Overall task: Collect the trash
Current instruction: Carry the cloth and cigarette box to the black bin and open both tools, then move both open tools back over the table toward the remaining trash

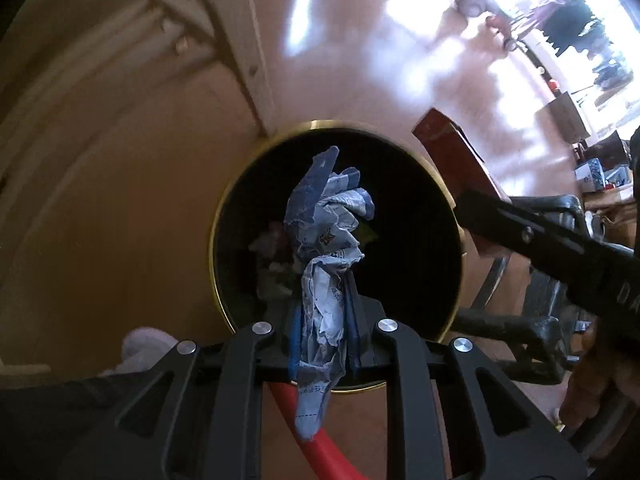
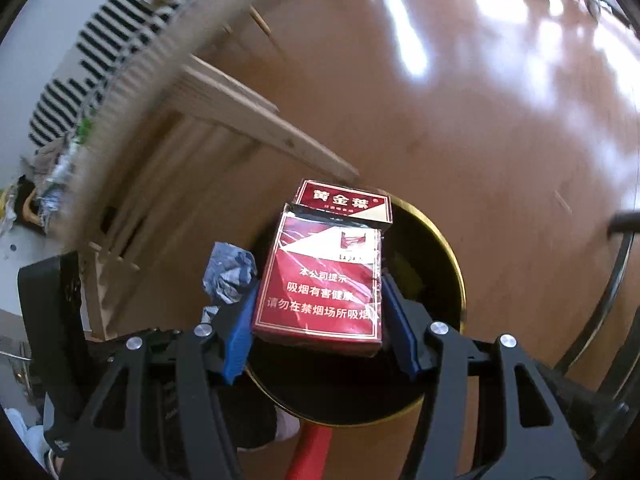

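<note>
- Glossy reddish-brown floor [image 1: 360,60] fills the background, streaked with white glare, and a pale wooden frame [image 2: 224,100] runs along one side of it.
- Far corners of both views are smeared with blur; the clutter at the bright window edge cannot be made out.
- A round black bin [image 1: 400,184] with a brass-coloured rim stands on the floor, right under both grippers.
- Deep inside the bin it is dark: a few pale scraps lie at the bottom, too dim to name.
- The left gripper [image 1: 324,312] is nearly closed, its fingers pinched tight on a crumpled paper wad [image 1: 326,216].
- That wad is blue and white, printed, twisted into a long creased bundle; its top hangs over the bin's mouth and its tail sticks out behind the fingers.
- The right gripper [image 2: 318,304] stands about half open, its blue pads [image 2: 236,336] pressed against both sides of a cigarette pack [image 2: 324,276].
- Red and white pack, Chinese lettering, clear wrap still on, lid flipped open and torn at the hinge; it sits above the bin opening.
- From the left camera the pack is mostly hidden behind the right gripper's black arm.
- A red bar [image 1: 320,440] pokes out beneath the grippers, cut off at the frame's bottom.
- Part of a hand [image 1: 592,376] shows at the right edge.
</note>
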Available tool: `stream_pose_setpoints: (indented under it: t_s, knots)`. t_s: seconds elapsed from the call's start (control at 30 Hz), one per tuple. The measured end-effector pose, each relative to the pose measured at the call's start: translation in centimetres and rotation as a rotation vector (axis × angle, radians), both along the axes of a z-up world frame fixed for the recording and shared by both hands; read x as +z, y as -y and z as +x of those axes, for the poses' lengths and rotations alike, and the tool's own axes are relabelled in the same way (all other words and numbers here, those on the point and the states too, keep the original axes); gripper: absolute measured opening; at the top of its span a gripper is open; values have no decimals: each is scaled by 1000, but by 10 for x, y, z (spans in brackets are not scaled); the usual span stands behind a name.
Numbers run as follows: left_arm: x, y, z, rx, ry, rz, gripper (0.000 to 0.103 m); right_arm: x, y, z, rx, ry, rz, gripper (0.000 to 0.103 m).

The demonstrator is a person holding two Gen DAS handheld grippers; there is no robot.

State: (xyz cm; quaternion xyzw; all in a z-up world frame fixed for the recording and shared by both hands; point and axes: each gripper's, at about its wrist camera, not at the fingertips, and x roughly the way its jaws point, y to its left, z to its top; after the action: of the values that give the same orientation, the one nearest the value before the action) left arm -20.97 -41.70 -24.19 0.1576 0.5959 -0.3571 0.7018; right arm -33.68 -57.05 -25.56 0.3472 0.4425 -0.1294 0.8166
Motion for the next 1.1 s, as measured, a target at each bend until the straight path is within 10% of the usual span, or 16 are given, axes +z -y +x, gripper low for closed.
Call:
stream_pose_setpoints:
  t_s: [0.53, 0.6, 0.63, 0.7, 1.1]
  knots:
    - [-19, 4, 17, -3, -81, 10, 19, -5, 10, 23, -7, -20, 90, 60]
    - [-23, 4, 16, 9, -114, 38, 39, 1, 13, 19, -20, 0, 92, 86]
    - [-20, 2, 16, 32, -105, 22, 71, 9, 16, 15, -41, 16, 71, 96]
    - [-5, -1, 16, 57, -35, -28, 95, 24, 23, 7, -76, 41, 31, 96]
    - [157, -87, 54, 246, 269, -303, 95, 118, -6, 26, -46, 224, -272, 96]
